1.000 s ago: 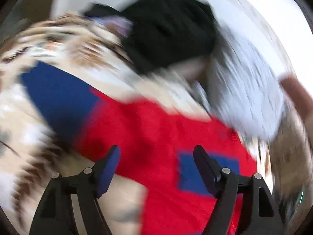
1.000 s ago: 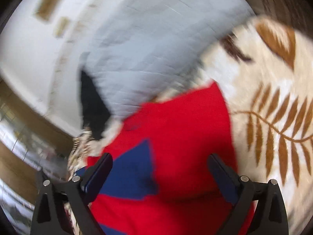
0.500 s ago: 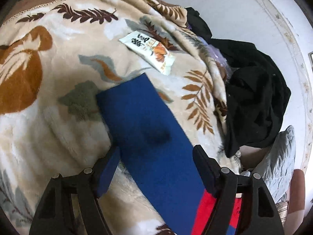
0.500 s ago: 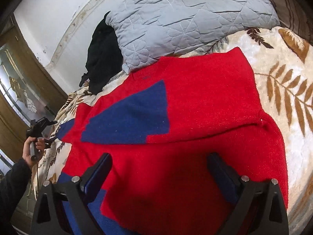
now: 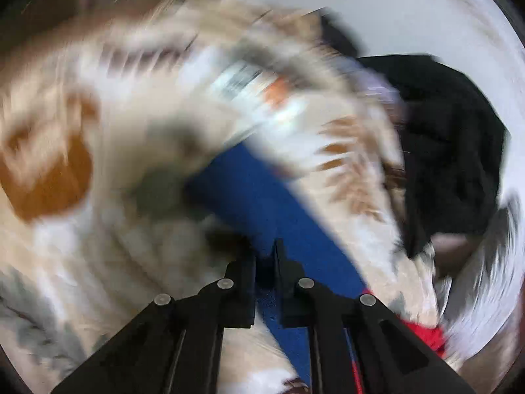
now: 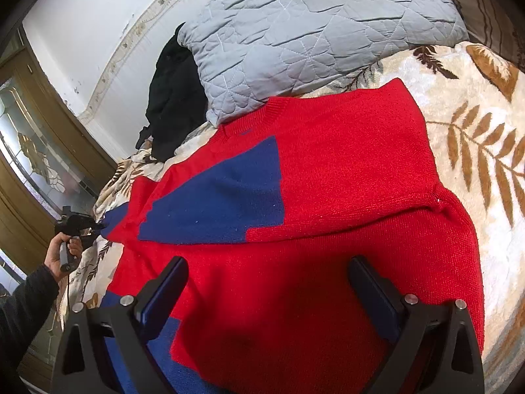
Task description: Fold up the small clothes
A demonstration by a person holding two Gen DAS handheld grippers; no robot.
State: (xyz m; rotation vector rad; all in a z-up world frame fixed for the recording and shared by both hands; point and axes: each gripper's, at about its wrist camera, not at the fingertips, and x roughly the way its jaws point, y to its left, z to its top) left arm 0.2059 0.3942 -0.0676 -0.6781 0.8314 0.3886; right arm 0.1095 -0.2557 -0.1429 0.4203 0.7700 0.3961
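a: sleeve [image 5: 262, 203] first, then. the left gripper [image 5: 265, 264] has just been closing, and its jaws now stand almost together with the blue knit of that sleeve pinched between them, near the cuff end.

b: where's the rest of the sweater [image 6: 328, 197]?

a: spread flat on the leaf-patterned blanket [image 6: 485, 151], neck toward the grey pillow [image 6: 311, 32]. red body, blue panels. one sleeve already lies folded across the chest; the other (the blue one in the left grip) stretches out to the side over the blanket.

b: and the right gripper [image 6: 267, 290]?

a: jaws wide apart, hanging over the lower red part, nothing between them. whether the tips touch the cloth i can't tell.

b: so which step is this?

a: i'd judge it as the second sleeve fold, just gripped and not yet carried over. the left wrist view is badly smeared, so how firm the pinch is i can't say.

b: next move?

a: probably lift the cuff a little and sweep it in across the chest to lie over the first sleeve, keeping the knit from dragging the body askew. the right side may need to press the hem down while that happens. a black garment [image 6: 170, 98] sits beside the pillow, well clear of the path.
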